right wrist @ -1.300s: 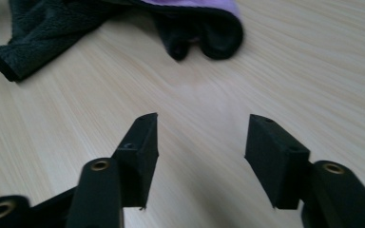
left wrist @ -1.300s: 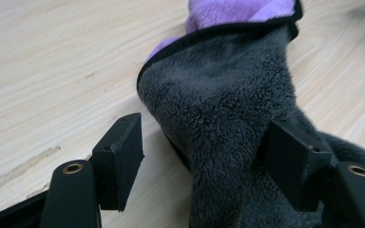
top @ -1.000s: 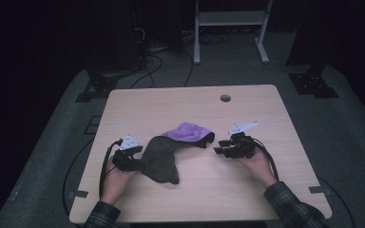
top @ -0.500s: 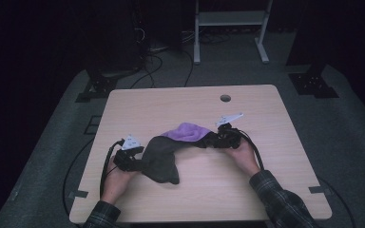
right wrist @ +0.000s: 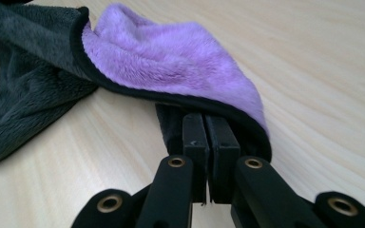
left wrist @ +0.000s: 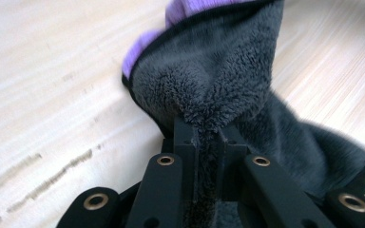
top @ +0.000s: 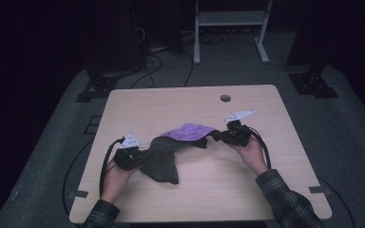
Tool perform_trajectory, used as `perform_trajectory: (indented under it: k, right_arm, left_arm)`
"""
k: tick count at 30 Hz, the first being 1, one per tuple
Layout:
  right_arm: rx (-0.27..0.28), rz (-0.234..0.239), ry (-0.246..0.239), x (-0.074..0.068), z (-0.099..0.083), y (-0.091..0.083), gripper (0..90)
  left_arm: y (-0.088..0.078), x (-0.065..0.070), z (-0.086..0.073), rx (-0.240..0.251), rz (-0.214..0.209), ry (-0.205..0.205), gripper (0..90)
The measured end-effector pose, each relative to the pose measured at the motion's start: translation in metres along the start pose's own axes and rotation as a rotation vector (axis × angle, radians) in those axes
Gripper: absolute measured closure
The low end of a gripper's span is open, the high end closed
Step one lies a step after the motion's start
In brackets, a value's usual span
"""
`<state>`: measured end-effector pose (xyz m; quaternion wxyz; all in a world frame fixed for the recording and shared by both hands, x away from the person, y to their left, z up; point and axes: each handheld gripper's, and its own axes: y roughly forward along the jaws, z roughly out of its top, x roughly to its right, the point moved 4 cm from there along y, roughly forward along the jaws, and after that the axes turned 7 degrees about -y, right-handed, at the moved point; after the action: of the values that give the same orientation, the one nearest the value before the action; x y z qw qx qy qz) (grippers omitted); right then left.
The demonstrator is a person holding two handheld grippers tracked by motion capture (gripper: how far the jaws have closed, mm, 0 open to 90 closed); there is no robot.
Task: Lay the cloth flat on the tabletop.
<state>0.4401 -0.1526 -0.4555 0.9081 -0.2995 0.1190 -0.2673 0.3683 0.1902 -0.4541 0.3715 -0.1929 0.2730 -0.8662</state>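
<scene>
Cloth (top: 171, 152) stretched between, left hand-held gripper (top: 140, 156) and right hand-held gripper (top: 217, 136) just clamped on its ends

A: Any writing to read here, a label, a brand, a number?

B: None that I can make out. The grey plate (top: 239, 115) on top of the right gripper carries a few small dark marks, and so does the plate (top: 131, 140) on the left one, but they are too small to read from the high view.

A: And the cloth (right wrist: 171, 61), seen close?

B: Plain pile, purple and dark grey, no tag or print. The bench (top: 171, 102) is bare wood grain.
</scene>
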Motion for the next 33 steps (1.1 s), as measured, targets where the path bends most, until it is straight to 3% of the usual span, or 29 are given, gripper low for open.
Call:
perform_trajectory:
  k: [1,2,11,14,19,20,24,25,30,33]
  right_arm:
    - [0.000,0.000,0.000,0.000,0.000,0.000,87.5]
    - [0.016,-0.004,0.005,-0.001,0.001,-0.017,87.7]
    - [0.072,-0.036,0.010,0.004,-0.006,-0.078,88.1]
    - [0.094,-0.023,0.021,0.003,-0.010,-0.098,88.3]
    - [0.151,-0.027,-0.023,-0.012,-0.001,-0.131,88.3]
    - [0.151,-0.027,-0.023,-0.012,-0.001,-0.131,88.3]
    - [0.212,-0.046,-0.071,-0.026,0.014,-0.164,88.3]
    - [0.212,-0.046,-0.071,-0.026,0.014,-0.164,88.3]
    - [0.288,-0.063,-0.128,-0.045,0.032,-0.200,88.3]
    - [0.313,-0.071,-0.161,-0.054,0.038,-0.213,88.3]
  left_arm:
    - [0.000,0.000,0.000,0.000,0.000,0.000,82.4]
    - [-0.005,0.000,0.004,0.025,-0.001,-0.004,82.5]
    - [-0.033,-0.007,0.020,0.130,0.015,-0.015,83.2]
    - [-0.040,-0.007,0.024,0.161,-0.004,-0.032,83.4]
    - [-0.053,0.005,0.038,0.206,-0.012,0.009,83.5]
    - [-0.053,0.005,0.038,0.206,-0.012,0.009,83.5]
    - [-0.066,0.015,0.049,0.247,-0.025,0.036,83.5]
    - [-0.069,0.017,0.051,0.253,-0.024,0.045,83.5]
    - [-0.091,0.031,0.063,0.307,-0.037,0.081,83.4]
    - [-0.108,0.041,0.070,0.343,-0.039,0.114,83.4]
